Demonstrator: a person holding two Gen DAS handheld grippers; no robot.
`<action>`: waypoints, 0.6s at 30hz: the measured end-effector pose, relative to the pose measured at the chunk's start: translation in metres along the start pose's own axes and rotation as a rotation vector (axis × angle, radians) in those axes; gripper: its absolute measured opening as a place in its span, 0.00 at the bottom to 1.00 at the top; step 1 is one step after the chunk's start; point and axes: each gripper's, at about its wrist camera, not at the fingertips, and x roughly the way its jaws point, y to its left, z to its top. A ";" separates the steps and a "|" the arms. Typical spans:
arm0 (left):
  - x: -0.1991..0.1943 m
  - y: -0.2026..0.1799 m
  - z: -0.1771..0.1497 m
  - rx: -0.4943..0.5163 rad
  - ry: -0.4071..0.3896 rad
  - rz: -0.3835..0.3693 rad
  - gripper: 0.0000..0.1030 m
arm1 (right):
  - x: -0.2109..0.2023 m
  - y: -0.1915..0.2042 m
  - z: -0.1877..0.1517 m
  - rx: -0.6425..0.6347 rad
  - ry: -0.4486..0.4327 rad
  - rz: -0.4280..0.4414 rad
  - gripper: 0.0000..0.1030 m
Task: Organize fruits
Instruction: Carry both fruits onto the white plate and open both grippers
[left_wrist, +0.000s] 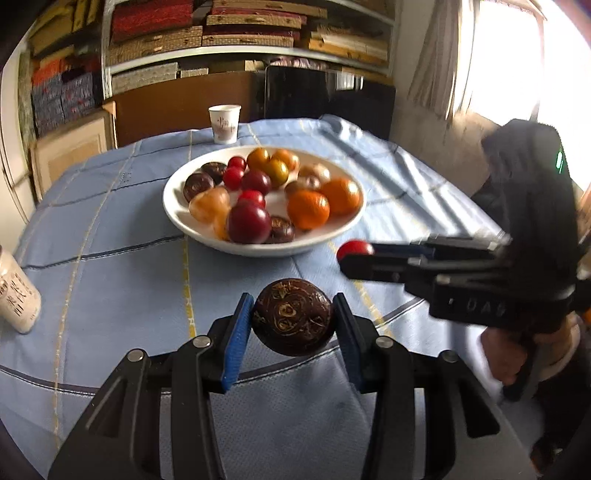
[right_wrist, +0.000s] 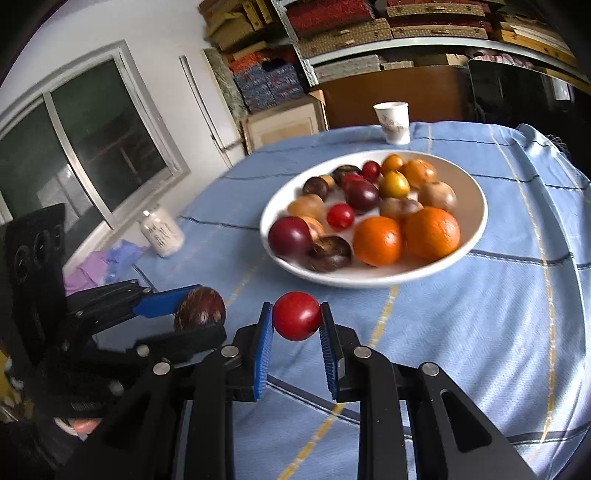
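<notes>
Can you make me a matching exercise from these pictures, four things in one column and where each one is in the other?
Things:
1. dark brown patterned round fruit
2. small red round tomato
3. white paper cup
4. two round orange fruits

Places:
A. in the white round ceramic bowl
B. between the left gripper's fingers
C. standing on the blue tablecloth behind the bowl
D. between the right gripper's fingers

Pairs: 1-B, 2-D, 3-C, 4-A

Bare cloth (left_wrist: 110, 295) before heaped bowl (left_wrist: 173, 214)
</notes>
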 end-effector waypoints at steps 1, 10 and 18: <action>-0.004 0.006 0.006 -0.018 -0.004 -0.024 0.42 | -0.001 -0.001 0.004 0.004 -0.011 -0.005 0.24; 0.022 0.047 0.089 -0.064 -0.039 0.092 0.42 | 0.028 -0.027 0.065 0.016 -0.061 -0.201 0.24; 0.084 0.069 0.134 -0.107 0.007 0.116 0.42 | 0.064 -0.062 0.103 0.024 -0.031 -0.262 0.24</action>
